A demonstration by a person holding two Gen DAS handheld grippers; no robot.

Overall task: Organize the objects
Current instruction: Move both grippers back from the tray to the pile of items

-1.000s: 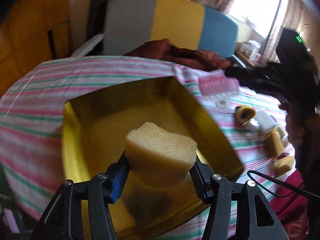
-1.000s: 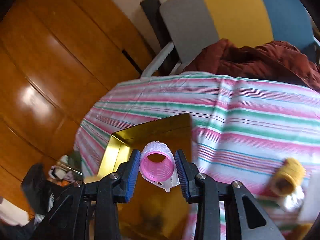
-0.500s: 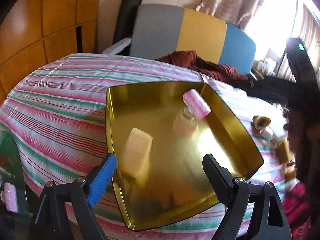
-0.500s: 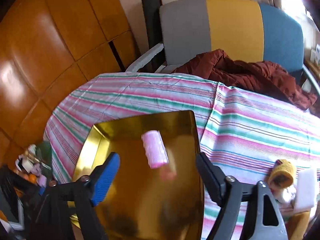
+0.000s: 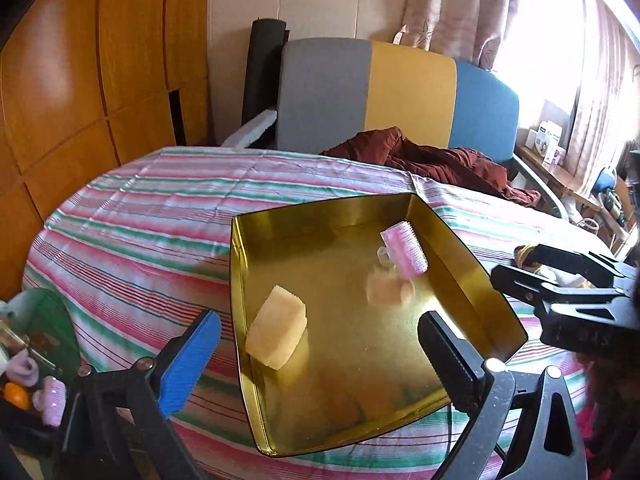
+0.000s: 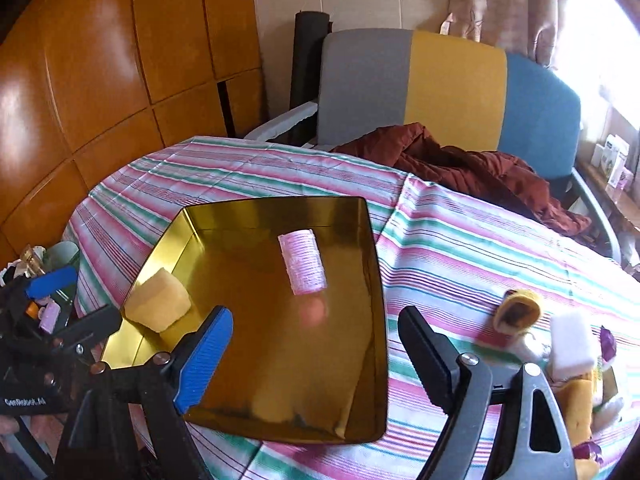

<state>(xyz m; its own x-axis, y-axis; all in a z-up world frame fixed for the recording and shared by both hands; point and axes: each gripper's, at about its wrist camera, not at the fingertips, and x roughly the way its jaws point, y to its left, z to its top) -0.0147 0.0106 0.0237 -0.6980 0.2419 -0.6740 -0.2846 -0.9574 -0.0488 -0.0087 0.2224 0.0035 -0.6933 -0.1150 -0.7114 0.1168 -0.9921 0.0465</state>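
A yellow sponge [image 5: 277,334] lies at the left side of the gold tray [image 5: 472,264], and a pink hair roller [image 5: 404,249] lies toward its far right. The tray rests on a striped tablecloth [image 5: 160,216]. The left gripper [image 5: 320,356] and right gripper [image 6: 316,354] are both opening, nothing between their jaws.

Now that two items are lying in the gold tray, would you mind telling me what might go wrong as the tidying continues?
1. The pink hair roller lies on its side on the smooth gold tray, so a nudge may roll it around.
2. The remaining items are crowded together near the table's edge, so a grab there may catch two at once or push one off the table.
3. The right hand-held gripper hangs close by the tray's side and could bump it.
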